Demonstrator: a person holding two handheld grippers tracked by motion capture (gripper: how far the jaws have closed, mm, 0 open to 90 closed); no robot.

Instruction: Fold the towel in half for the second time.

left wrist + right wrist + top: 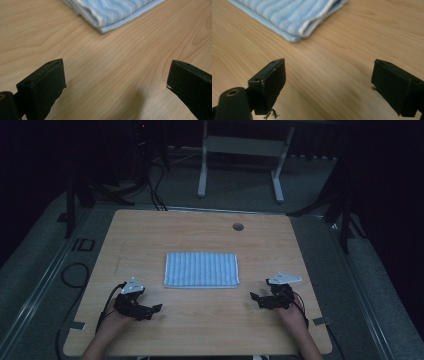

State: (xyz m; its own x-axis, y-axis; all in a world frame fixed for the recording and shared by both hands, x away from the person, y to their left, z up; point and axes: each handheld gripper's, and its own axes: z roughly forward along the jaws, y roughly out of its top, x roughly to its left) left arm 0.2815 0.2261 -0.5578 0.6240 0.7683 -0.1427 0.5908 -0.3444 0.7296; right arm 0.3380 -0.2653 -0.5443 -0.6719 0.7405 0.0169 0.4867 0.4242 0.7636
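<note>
Both claws spread wide, low over a wooden bench.
Left claw (155, 309) and right claw (253, 298) are held empty at the near edge; the folded blue striped cloth (201, 269) lies between them, farther off. Bench (200, 232) is surrounded by dark grey floor (240, 190).

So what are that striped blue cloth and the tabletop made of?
The cloth looks like soft woven fabric, perhaps cotton or microfibre: ribbed stripes, stitched edges, folded layers. The tabletop looks like pale wood or wood-look laminate: grain lines, smooth matte finish.
</note>
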